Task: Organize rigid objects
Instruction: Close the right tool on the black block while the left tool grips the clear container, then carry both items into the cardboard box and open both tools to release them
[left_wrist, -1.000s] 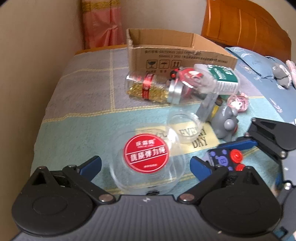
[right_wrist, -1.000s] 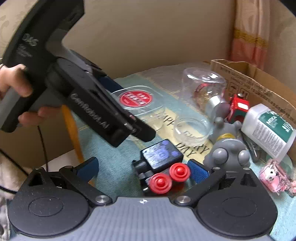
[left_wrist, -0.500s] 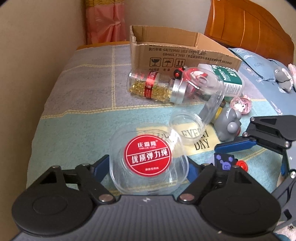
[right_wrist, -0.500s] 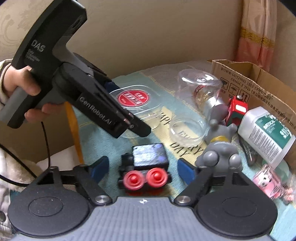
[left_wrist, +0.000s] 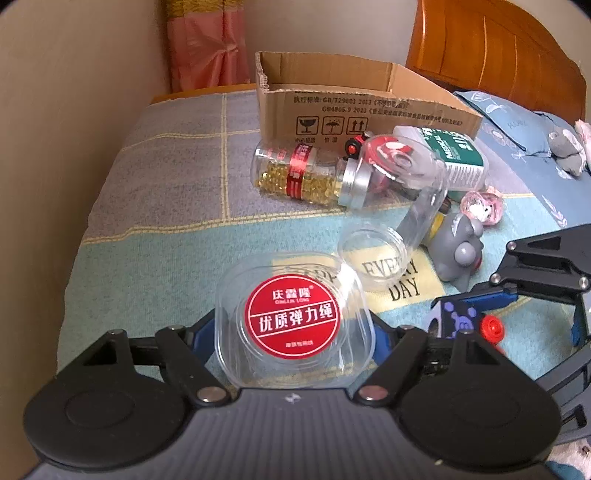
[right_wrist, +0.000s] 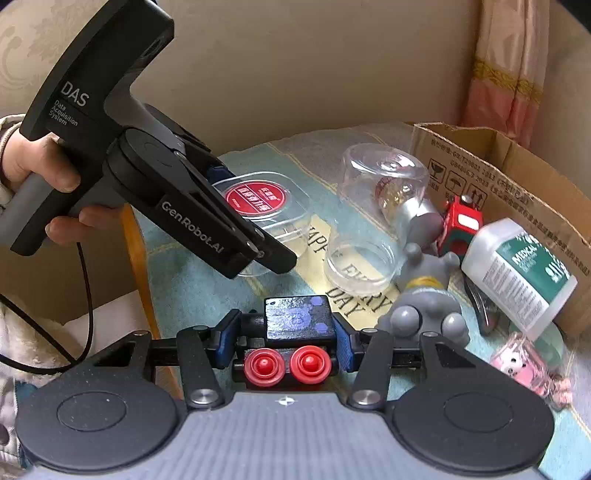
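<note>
On the blanket-covered bed (left_wrist: 155, 206), cardboard box (left_wrist: 332, 107) at the far side, left tongs (left_wrist: 295, 328) closing around clear square case (left_wrist: 295, 321) with red label, right tongs (right_wrist: 286, 341) clamped on black toy block (right_wrist: 297, 317) with red wheels, near grey figurine (right_wrist: 424, 306).

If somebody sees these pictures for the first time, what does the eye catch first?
Probably the red label on the clear box, between the closing jaws of the left gripper. Next, the toy train with red wheels, clamped in the right gripper. Behind, a cardboard box stands open.
</note>
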